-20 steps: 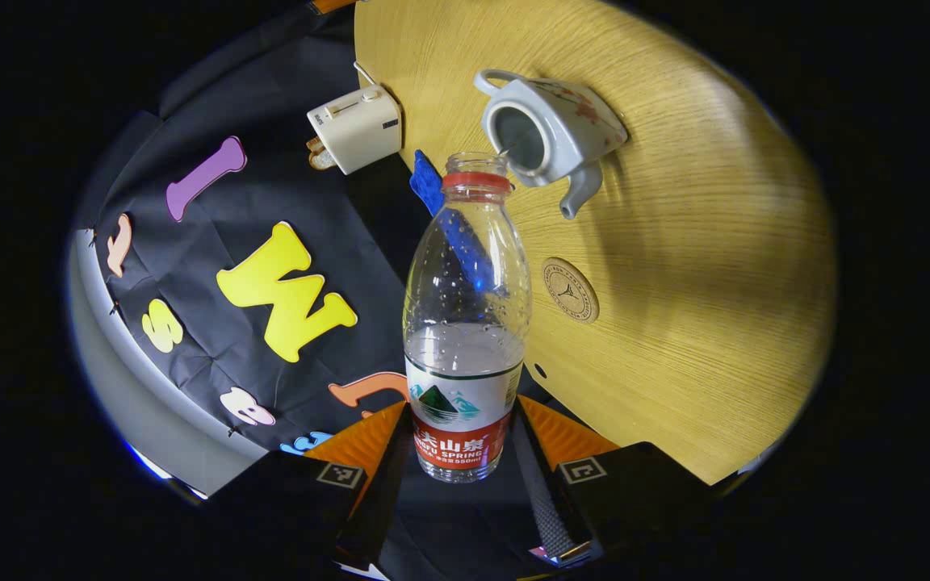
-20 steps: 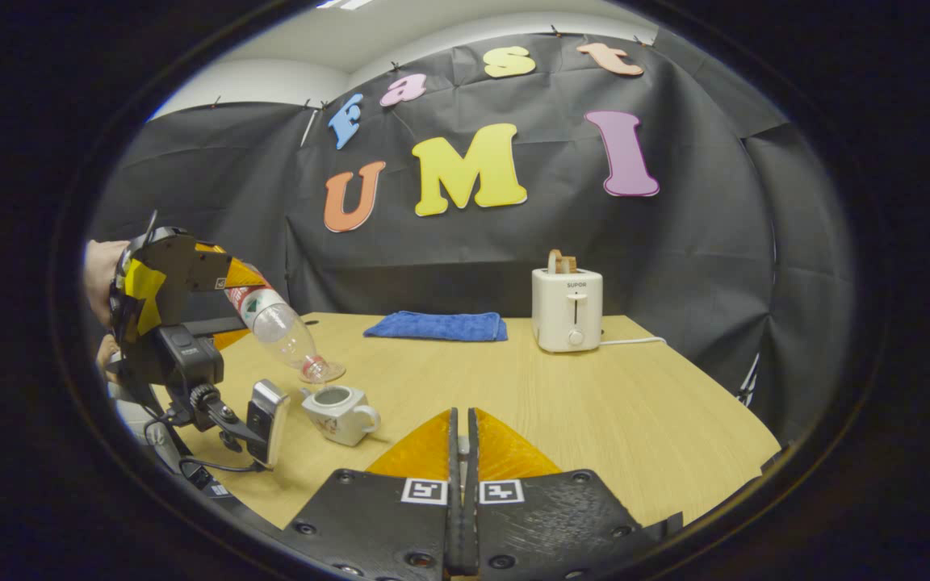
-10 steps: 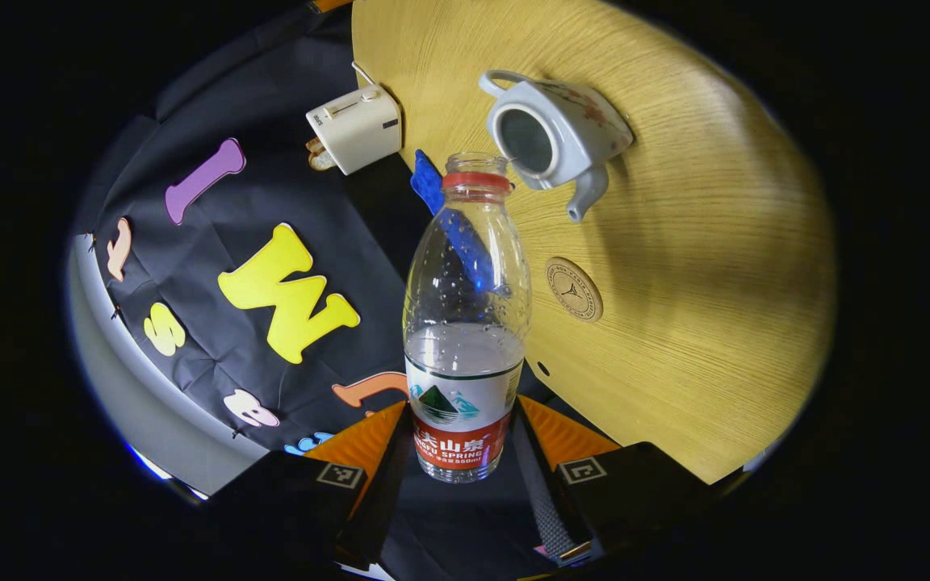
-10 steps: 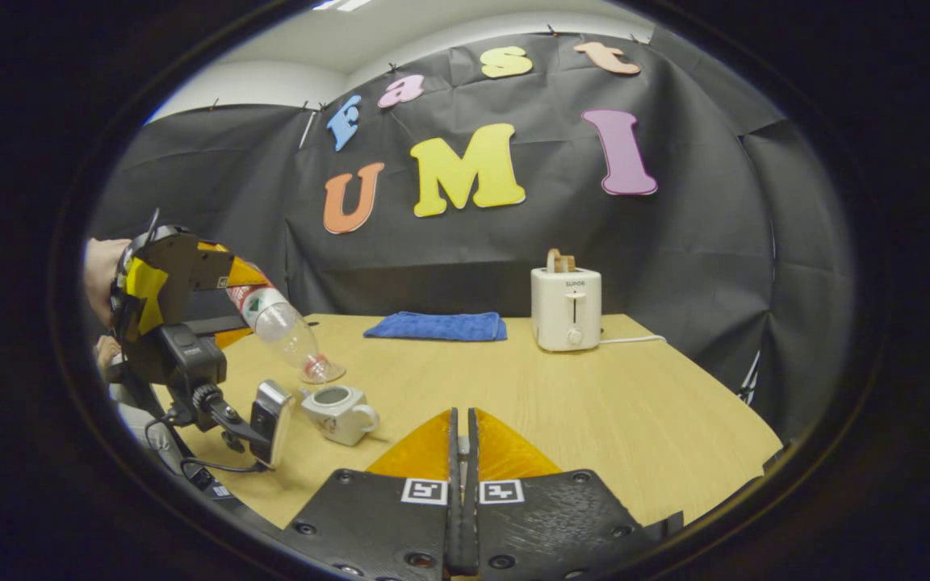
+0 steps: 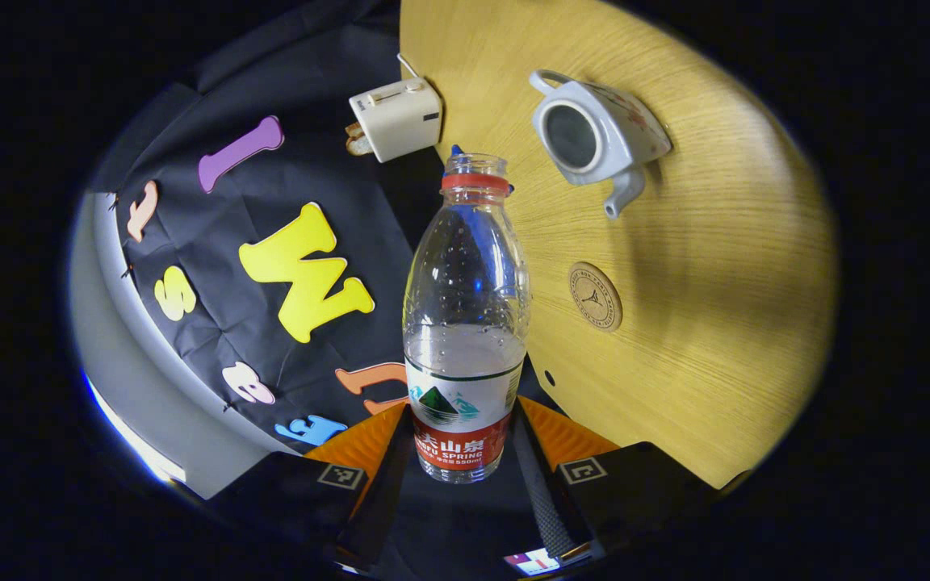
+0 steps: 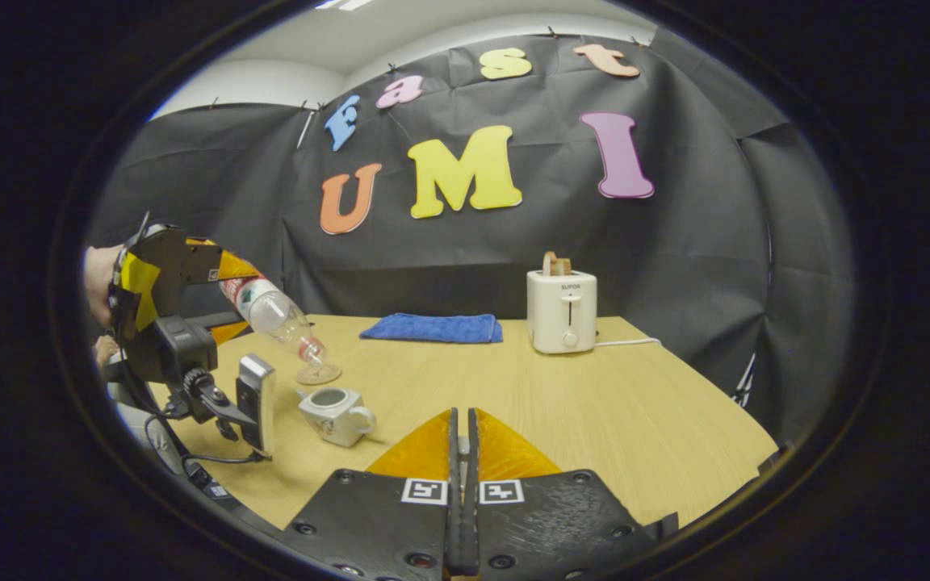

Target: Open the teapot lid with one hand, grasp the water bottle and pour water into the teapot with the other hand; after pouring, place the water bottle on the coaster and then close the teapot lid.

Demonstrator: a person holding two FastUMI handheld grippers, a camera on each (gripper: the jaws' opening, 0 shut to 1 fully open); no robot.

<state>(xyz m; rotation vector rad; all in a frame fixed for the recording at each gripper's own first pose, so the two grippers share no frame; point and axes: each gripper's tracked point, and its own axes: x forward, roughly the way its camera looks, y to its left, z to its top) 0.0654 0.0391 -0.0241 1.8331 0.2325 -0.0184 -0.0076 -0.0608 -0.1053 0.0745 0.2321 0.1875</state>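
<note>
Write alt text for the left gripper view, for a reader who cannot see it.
The left gripper holds a partly filled water bottle, cap off, between its jaws. Beyond it on the wooden table are an open white teapot, a round coaster and a white toaster.

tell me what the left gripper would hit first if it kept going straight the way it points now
Probably the bare table near the coaster. The left gripper holds the water bottle aimed down, short of the teapot; depth is unclear.
</note>
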